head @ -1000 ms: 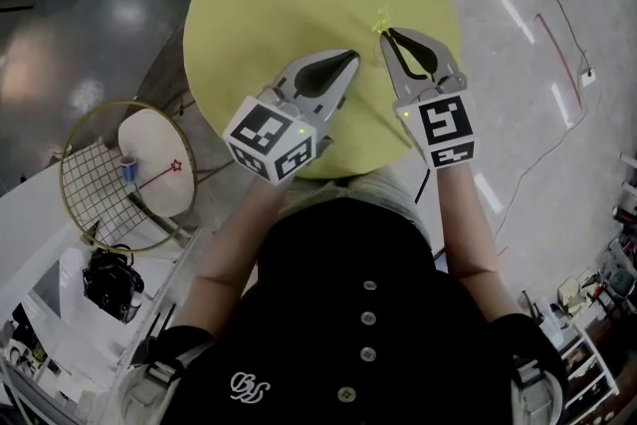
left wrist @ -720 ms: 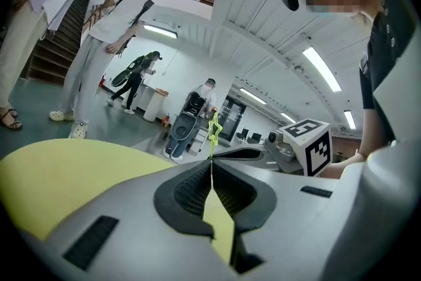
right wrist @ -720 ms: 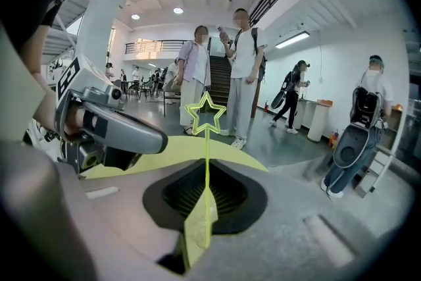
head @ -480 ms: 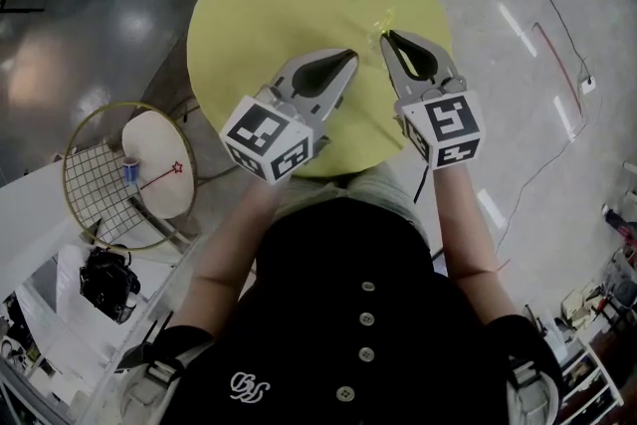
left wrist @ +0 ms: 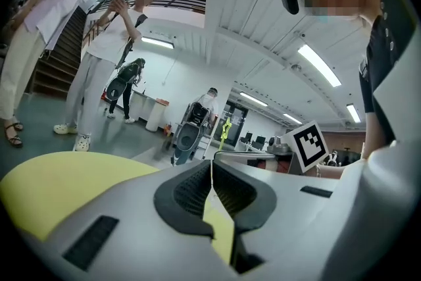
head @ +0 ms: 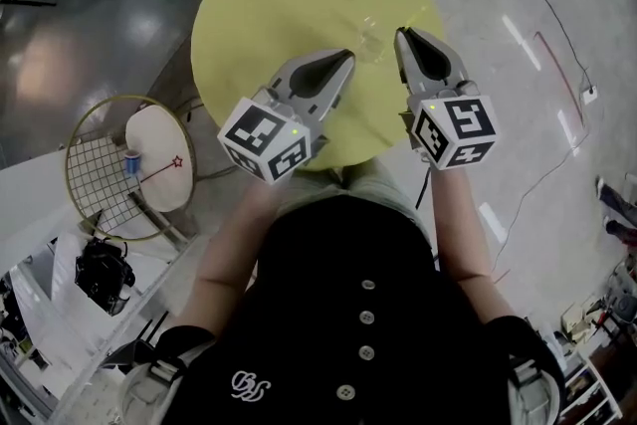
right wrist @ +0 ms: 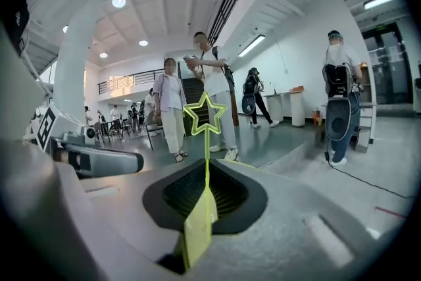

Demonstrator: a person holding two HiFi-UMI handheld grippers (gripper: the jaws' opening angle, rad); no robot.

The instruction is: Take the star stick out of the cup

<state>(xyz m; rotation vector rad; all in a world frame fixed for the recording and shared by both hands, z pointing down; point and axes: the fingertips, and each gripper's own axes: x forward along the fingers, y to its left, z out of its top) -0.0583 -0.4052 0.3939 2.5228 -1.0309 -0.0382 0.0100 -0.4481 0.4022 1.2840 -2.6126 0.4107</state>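
My right gripper (right wrist: 206, 171) is shut on the thin yellow-green star stick (right wrist: 206, 141). The stick stands straight up from the pads, and its outlined star is at the top. From the left gripper view the same star stick (left wrist: 225, 131) shows small, above the right gripper's tip. In the head view the right gripper (head: 402, 35) is over the right side of the round yellow table (head: 279, 5). My left gripper (head: 346, 57) is just to its left, shut with nothing in it. A faint clear cup (head: 369, 39) seems to stand between the two tips.
A small round side table (head: 159, 154) at the left holds a blue cup (head: 130, 162) and a red star stick (head: 164, 172), with a wire rack beside it. Several people stand around the room. A cable (head: 557, 35) runs across the floor at the right.
My right gripper has shifted right and slightly away from the left one, carrying the stick with it. The left gripper has barely moved.
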